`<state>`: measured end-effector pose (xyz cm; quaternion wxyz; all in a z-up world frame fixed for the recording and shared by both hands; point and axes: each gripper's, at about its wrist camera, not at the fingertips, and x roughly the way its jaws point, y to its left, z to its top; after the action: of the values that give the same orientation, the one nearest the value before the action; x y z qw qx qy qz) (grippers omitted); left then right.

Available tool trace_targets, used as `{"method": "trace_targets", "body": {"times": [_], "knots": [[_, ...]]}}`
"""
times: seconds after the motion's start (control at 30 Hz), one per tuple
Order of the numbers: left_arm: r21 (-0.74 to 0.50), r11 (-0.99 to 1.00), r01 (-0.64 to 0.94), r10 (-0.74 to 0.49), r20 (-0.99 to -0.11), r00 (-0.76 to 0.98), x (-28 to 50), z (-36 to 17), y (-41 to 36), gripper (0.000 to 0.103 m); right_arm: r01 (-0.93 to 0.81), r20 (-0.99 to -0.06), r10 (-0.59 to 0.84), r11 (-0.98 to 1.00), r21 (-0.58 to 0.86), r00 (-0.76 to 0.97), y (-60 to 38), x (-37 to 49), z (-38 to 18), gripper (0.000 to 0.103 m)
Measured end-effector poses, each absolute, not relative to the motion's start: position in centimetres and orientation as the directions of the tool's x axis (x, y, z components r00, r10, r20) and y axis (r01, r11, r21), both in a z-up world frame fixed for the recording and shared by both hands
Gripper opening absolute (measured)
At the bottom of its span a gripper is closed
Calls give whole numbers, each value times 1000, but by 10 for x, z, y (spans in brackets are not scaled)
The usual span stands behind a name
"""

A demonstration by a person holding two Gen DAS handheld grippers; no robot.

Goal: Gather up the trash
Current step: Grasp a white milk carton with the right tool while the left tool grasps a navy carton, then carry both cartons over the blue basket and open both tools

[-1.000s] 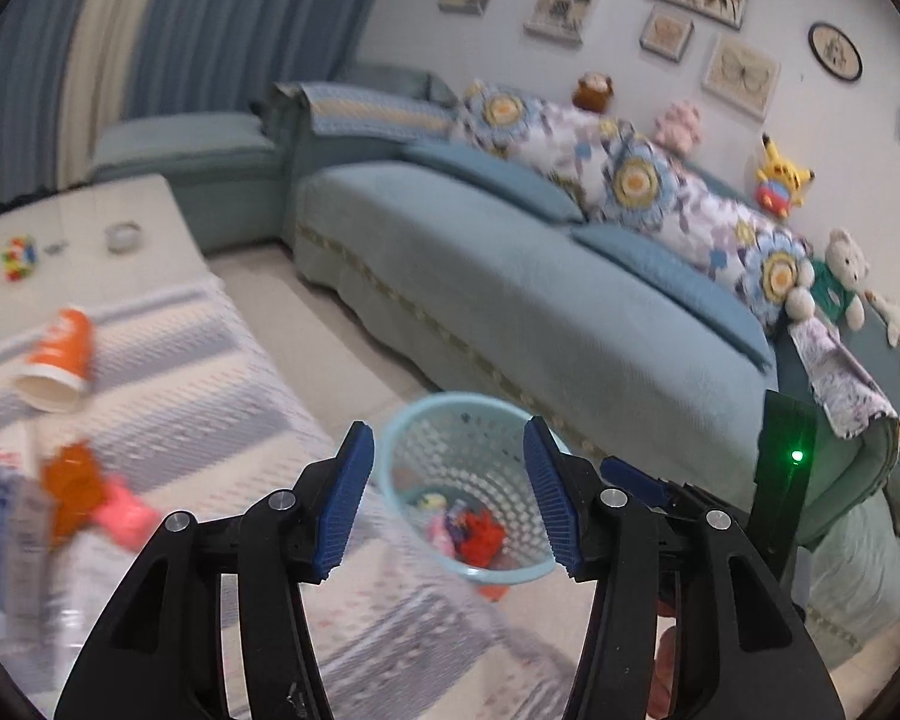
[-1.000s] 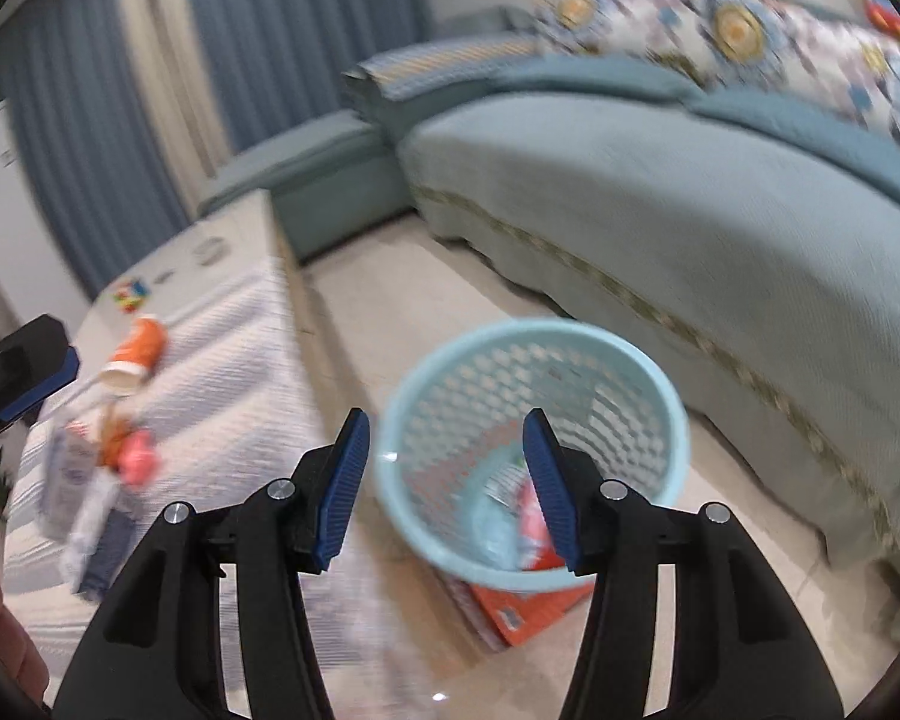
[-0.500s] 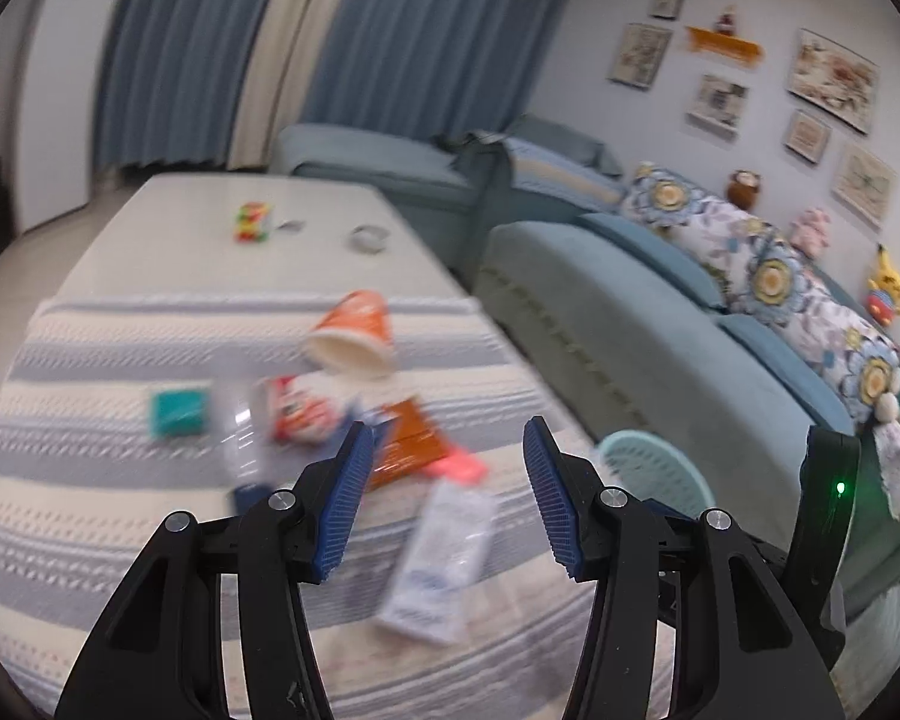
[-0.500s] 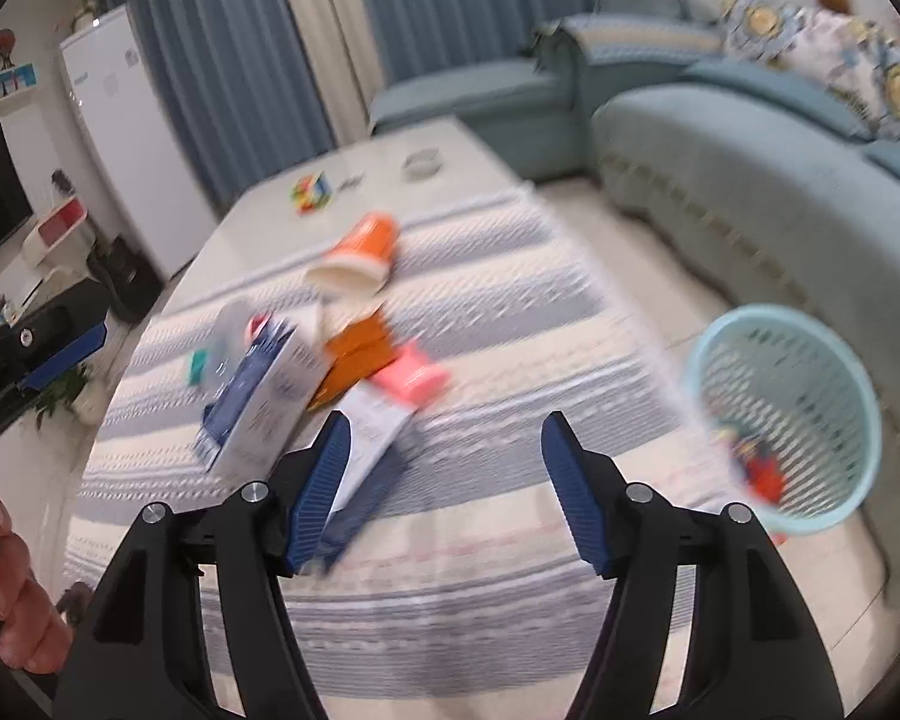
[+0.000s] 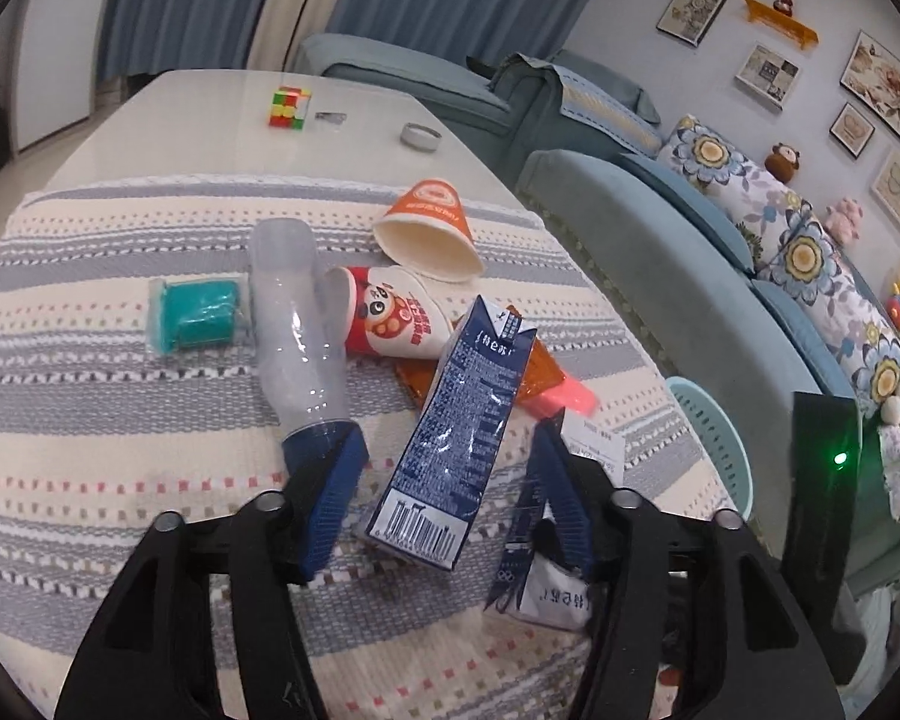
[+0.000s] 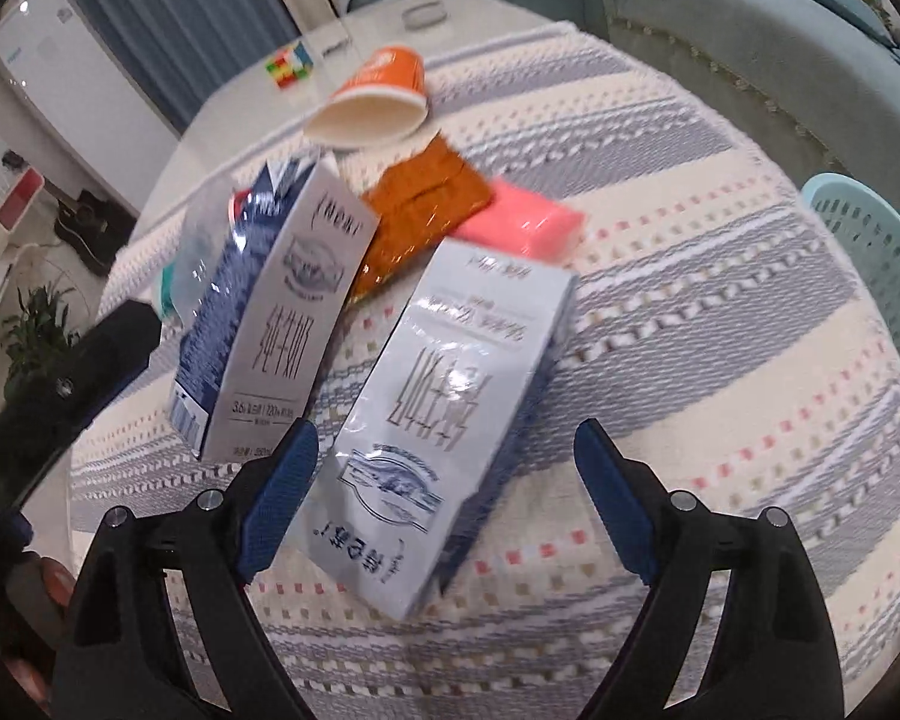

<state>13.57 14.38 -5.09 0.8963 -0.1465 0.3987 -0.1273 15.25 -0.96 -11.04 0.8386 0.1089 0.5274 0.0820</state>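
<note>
Trash lies piled on a striped cloth (image 5: 120, 480). A blue milk carton (image 5: 456, 426) lies between the fingers of my open left gripper (image 5: 444, 483); it also shows in the right wrist view (image 6: 270, 306). A second, white-faced milk carton (image 6: 444, 408) lies between the fingers of my open right gripper (image 6: 444, 480); its end shows in the left wrist view (image 5: 546, 588). Around them lie a clear plastic bottle (image 5: 297, 330), a panda cup (image 5: 390, 315), an orange cup (image 5: 432, 228), an orange wrapper (image 6: 420, 210), a pink packet (image 6: 522, 228) and a teal packet (image 5: 198, 315). The light-blue trash basket (image 6: 876, 264) stands right of the table.
A Rubik's cube (image 5: 288, 108) and a small round tin (image 5: 420, 135) sit on the bare far table end. A teal sofa (image 5: 690, 276) with cushions and plush toys runs along the right. The other gripper's black body (image 6: 90, 360) shows at left in the right wrist view.
Both grippers swung from the basket back to the table and came down close over the trash. The right gripper opened wider. Each now straddles a milk carton.
</note>
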Motion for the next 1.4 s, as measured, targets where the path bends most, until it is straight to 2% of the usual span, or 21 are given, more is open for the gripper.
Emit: {"method": "trace_targets", "body": {"times": [0.13, 0.2, 0.33, 0.37, 0.4, 0.5, 0.57, 0.6, 0.67, 0.87, 1.13, 1.4], "knots": [[-321, 937, 135, -332, -705, 627, 145, -58, 132, 60, -45, -876, 235, 970, 239, 420, -8, 153, -115, 81], [-279, 951, 133, -300, -729, 616, 151, -61, 125, 60, -58, -879, 243, 969, 241, 411, -16, 153, -116, 68], [-224, 964, 140, -263, -759, 595, 159, -67, 112, 60, -85, -868, 236, 971, 222, 437, -42, 148, -111, 57], [-202, 970, 137, -243, -769, 591, 161, -69, 108, 60, -93, -863, 226, 974, 206, 451, -46, 146, -108, 50], [-184, 974, 132, -227, -780, 584, 162, -71, 106, 59, -105, -859, 208, 978, 180, 468, -52, 144, -105, 48], [-130, 985, 116, -173, -805, 567, 164, -78, 97, 57, -115, -856, 220, 976, 187, 467, -70, 142, -107, 47], [-106, 988, 111, -150, -816, 559, 165, -80, 91, 42, -113, -854, 211, 977, 179, 475, -79, 137, -105, 47], [-90, 990, 112, -137, -823, 551, 166, -82, 87, 41, -115, -848, 220, 976, 187, 482, -85, 138, -104, 47], [-54, 993, 104, -104, -818, 566, 163, -80, 81, 34, -119, -829, 254, 967, 225, 498, -98, 135, -102, 47], [-143, 979, 148, -205, -742, 639, 147, -45, 65, 34, -109, -762, 264, 962, 249, 591, -132, 127, -72, 47], [-180, 943, 280, -330, -620, 712, 134, 26, -4, 34, -27, -636, 155, 978, 206, 756, -215, 107, -6, 47], [-179, 900, 397, -420, -595, 685, 140, 39, -110, 34, 117, -637, 45, 971, 209, 769, -310, 113, -7, 47]]}}
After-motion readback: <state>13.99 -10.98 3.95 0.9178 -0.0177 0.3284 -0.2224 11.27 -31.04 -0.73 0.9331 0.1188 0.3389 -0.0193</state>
